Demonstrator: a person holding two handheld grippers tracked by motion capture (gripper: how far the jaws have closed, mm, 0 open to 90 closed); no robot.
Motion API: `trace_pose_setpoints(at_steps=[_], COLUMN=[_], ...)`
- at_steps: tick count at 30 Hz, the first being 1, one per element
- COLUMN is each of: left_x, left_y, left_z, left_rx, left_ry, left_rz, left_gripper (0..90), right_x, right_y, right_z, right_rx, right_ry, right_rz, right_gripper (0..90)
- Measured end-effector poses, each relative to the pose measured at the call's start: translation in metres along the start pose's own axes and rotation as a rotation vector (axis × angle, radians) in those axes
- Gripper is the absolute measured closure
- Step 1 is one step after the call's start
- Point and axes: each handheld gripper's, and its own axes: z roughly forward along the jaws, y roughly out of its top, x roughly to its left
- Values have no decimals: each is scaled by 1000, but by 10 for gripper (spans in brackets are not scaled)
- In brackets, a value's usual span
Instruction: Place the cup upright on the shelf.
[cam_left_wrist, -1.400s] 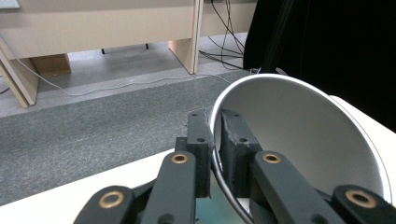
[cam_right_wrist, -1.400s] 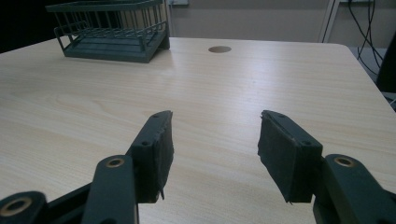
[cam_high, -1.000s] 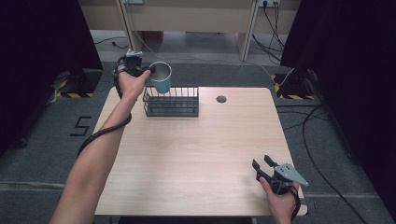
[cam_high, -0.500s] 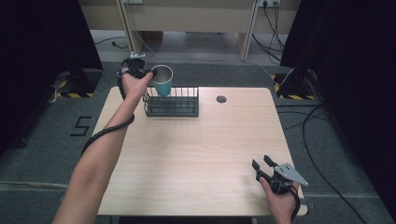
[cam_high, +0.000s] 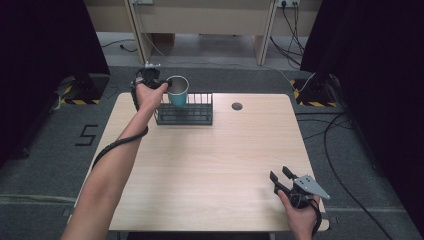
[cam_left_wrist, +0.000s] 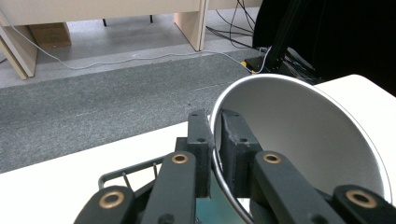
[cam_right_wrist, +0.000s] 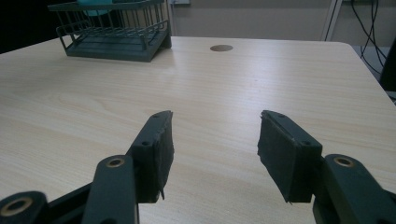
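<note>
One teal cup (cam_high: 177, 91) lower over the wire rack (cam_high: 184, 109) than before, left gripper (cam_high: 165, 86) jaws clamped on its rim

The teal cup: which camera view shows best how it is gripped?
The left gripper view. There the left gripper pinches the teal cup by its rim, one jaw outside, one inside. The high view shows the whole cup at the wire rack, but the grip is small. The right gripper view shows a teal sliver above the rack.
</note>
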Motion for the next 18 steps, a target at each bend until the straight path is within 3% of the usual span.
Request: trace_pose_setpoints(at_steps=[18], left_x=[-6], left_y=[-7], left_z=[12], left_rx=[14], left_ry=[-4], left_rz=[-8], left_gripper=[824], right_x=[0], right_y=[0], right_z=[0], right_rx=[2], right_ry=[6], right_rz=[-1], right_gripper=[454])
